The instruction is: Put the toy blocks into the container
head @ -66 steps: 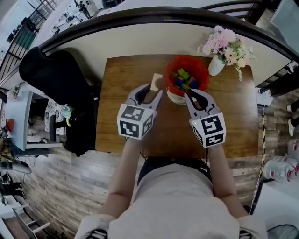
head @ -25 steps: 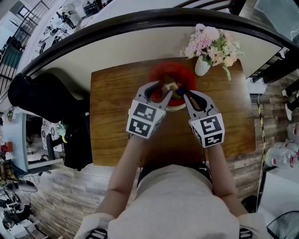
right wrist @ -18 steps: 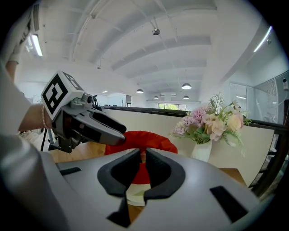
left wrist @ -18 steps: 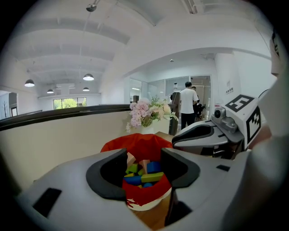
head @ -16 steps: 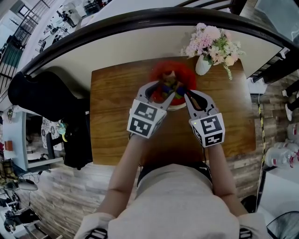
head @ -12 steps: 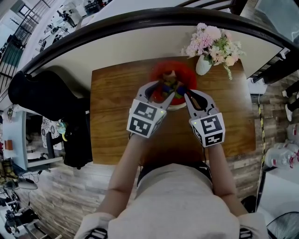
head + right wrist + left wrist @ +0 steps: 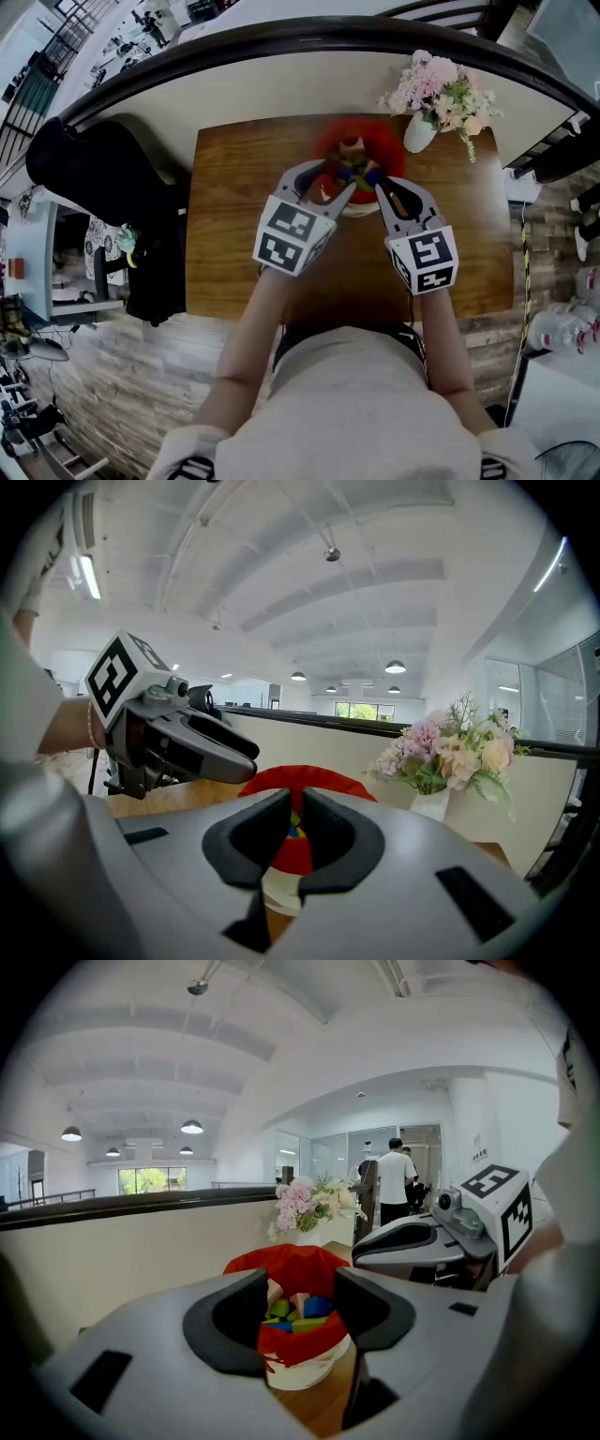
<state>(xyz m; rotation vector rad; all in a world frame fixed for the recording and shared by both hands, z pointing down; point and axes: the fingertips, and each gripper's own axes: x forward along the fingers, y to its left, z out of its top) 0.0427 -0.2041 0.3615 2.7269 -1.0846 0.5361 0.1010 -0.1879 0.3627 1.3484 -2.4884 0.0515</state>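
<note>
Desk (image 7: pixel 234 234) centre: your left tool (image 7: pixel 328 183) hangs at the red container (image 7: pixel 384 133), its jaws having just opened wide, nothing between them. Inside the container the toy blocks (image 7: pixel 354 170) lie piled. Your right tool (image 7: pixel 389 192) sits alongside — jaws almost together, empty — flower vase (image 7: pixel 419 132) beyond.

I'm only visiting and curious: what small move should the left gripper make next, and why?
Probably draw the left gripper back from the red-lined container: its jaws have just been opening, nothing is between them, and the blocks lie inside.
</note>
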